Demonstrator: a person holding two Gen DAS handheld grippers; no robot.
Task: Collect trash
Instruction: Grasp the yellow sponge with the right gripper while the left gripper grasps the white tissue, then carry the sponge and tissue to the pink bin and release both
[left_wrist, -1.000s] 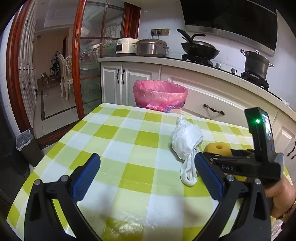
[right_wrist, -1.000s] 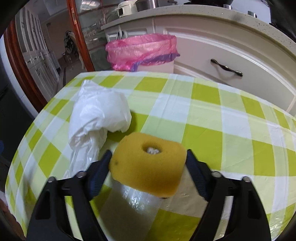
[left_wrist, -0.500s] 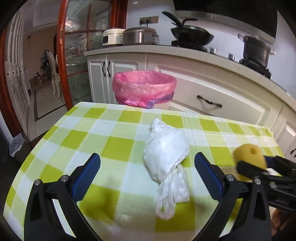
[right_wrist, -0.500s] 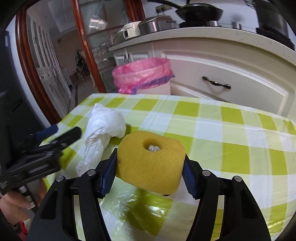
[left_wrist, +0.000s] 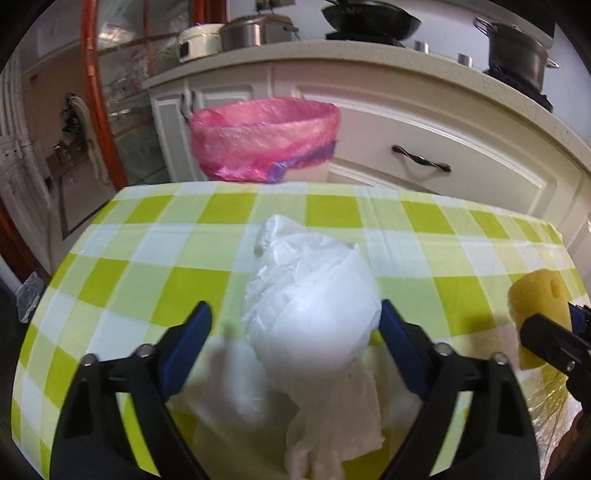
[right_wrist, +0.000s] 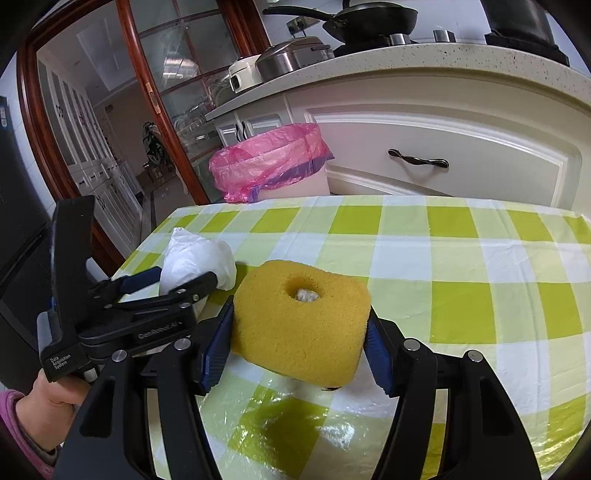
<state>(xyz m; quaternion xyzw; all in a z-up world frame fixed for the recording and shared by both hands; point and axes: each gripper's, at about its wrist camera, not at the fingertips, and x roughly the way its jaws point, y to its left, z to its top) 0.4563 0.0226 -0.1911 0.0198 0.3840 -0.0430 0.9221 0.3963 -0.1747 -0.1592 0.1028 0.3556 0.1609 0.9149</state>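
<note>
A crumpled white plastic bag (left_wrist: 310, 306) lies on the green checked table (left_wrist: 147, 280). My left gripper (left_wrist: 295, 332) straddles it with its jaws closing. The right pad (left_wrist: 395, 339) touches the bag, while the left pad (left_wrist: 192, 332) still stands apart from it. From the right wrist view the left gripper (right_wrist: 186, 275) is around the bag (right_wrist: 199, 258). My right gripper (right_wrist: 299, 347) is shut on a yellow sponge (right_wrist: 299, 325) with a hole in its top, held just above the table. The sponge (left_wrist: 539, 310) also shows at the right edge of the left wrist view.
A bin lined with a pink bag (left_wrist: 264, 140) stands beyond the table's far edge, in front of white cabinets (left_wrist: 424, 122). Clear plastic film (right_wrist: 295, 424) lies on the cloth under the sponge. A hand (right_wrist: 51, 398) holds the left gripper. Pots and a wok (right_wrist: 369, 18) sit on the counter.
The left gripper has moved forward and down over the white bag, and its jaws have narrowed around it. The right gripper has tightened on the sponge and raised it a little.
</note>
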